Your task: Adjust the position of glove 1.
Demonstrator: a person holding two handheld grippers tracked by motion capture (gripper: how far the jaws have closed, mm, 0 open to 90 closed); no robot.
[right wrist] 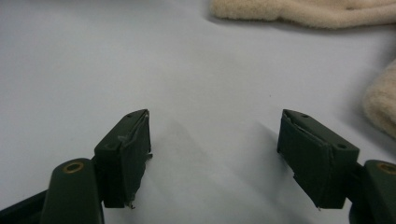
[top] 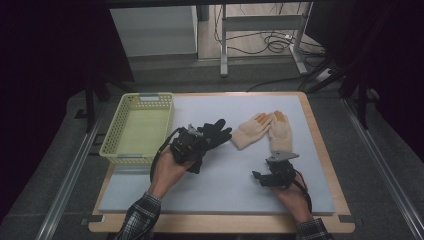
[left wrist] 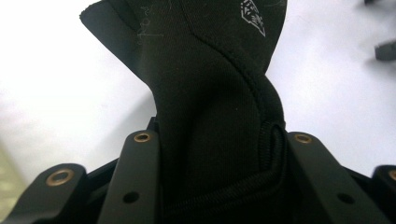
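Observation:
My left gripper (top: 195,140) is shut on a black glove (top: 216,130) near the middle of the white mat, with the glove's fingers pointing right towards the beige pair. In the left gripper view the black glove (left wrist: 210,93) is pinched between the two jaws of that gripper (left wrist: 222,140) and stands up over the mat. Two beige gloves with orange fingertips (top: 252,131) (top: 281,131) lie side by side right of centre. My right gripper (top: 261,177) rests low at the front right, open, with bare mat between its pads (right wrist: 215,149). The edges of the beige gloves (right wrist: 303,11) (right wrist: 380,100) lie beyond it.
A pale yellow-green mesh basket (top: 120,155) stands at the table's left with nothing in it. The white mat (top: 225,192) covers a wooden table top (top: 320,145). Beyond the far edge are a metal frame's legs and cables on the floor (top: 270,45).

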